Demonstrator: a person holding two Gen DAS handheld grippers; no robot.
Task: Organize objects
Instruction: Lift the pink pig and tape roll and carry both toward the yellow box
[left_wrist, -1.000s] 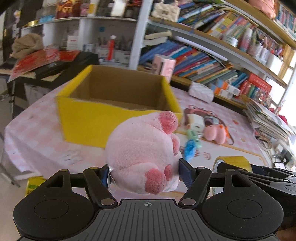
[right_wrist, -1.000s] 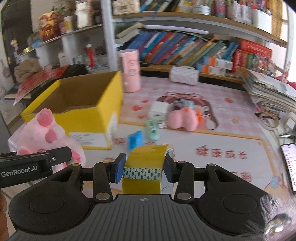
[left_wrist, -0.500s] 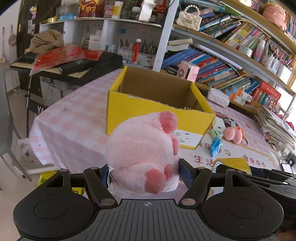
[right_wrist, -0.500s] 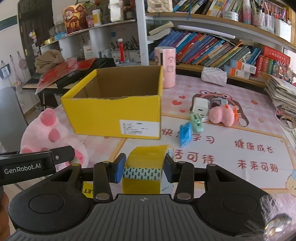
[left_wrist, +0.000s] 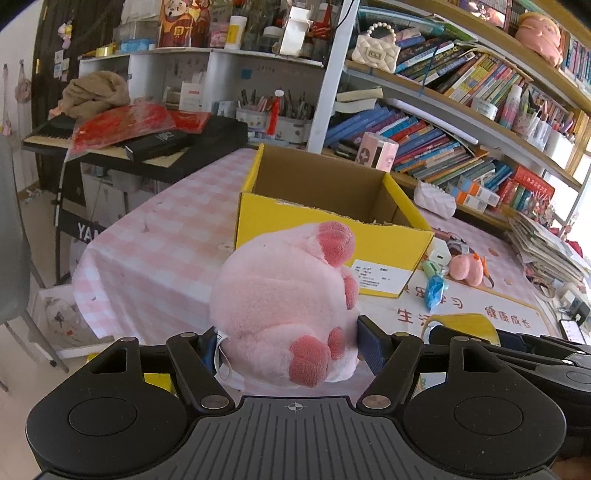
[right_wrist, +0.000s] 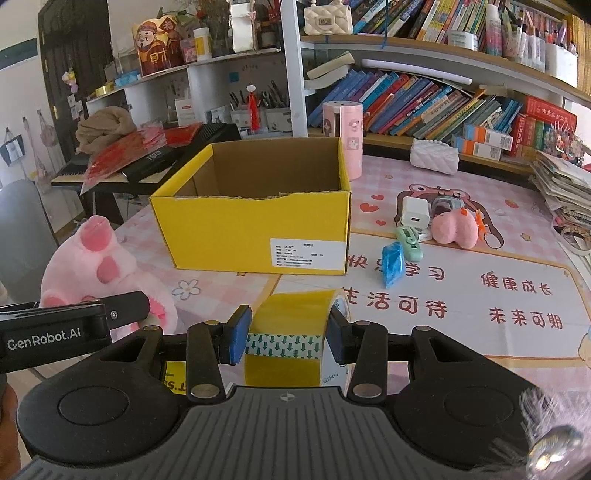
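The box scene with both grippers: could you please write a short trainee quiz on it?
1. True or false: the yellow box already holds the tape.
2. What does the left gripper hold?
A. plush toy
B. charger
C. purse
3. Fill in: the right gripper is shut on the ____.

Key:
1. False; what shows of its inside is bare.
2. A; the pink plush toy sits between its pads.
3. Tape; the yellow tape roll.
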